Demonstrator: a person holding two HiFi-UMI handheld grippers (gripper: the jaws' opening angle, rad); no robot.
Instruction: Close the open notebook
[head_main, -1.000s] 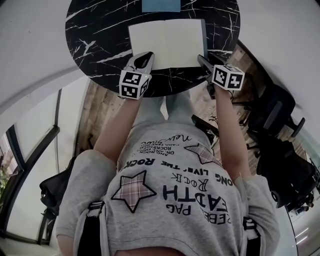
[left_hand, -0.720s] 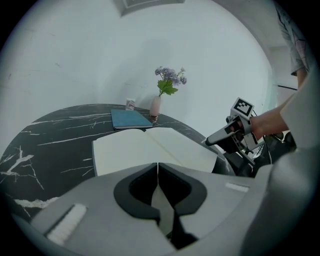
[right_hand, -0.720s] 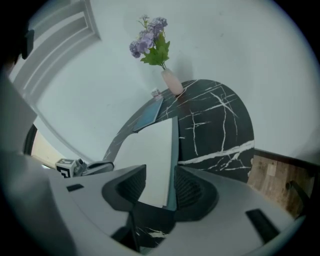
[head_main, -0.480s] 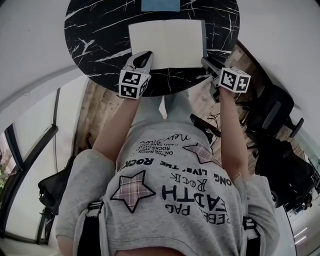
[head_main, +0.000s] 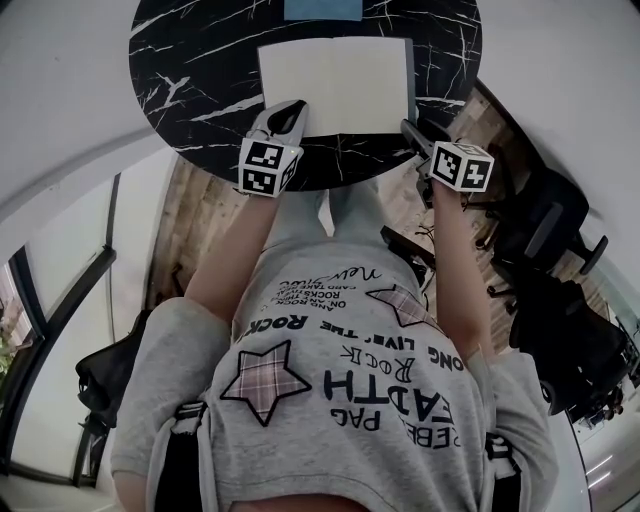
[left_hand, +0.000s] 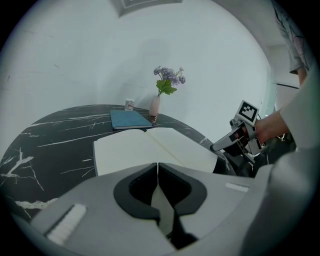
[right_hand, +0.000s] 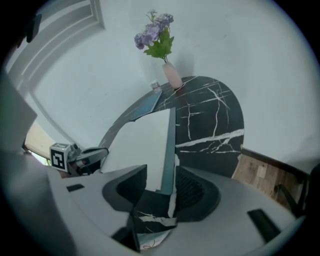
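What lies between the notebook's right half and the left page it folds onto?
Only the left gripper: shut, it sits over the notebook at its near left corner, where that half would land. The right gripper has just been closing its jaws around the right edge.

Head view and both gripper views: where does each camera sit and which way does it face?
Head view: on the person's head, down on the table, open notebook, left gripper, right gripper, arms, shirt.
Left gripper view: on the shut left gripper, across the notebook to a vase; right gripper shows.
Right gripper view: on the right gripper, along the notebook's right edge, between jaws that have just been closing.
Shared: both gripper views show notebook and vase.
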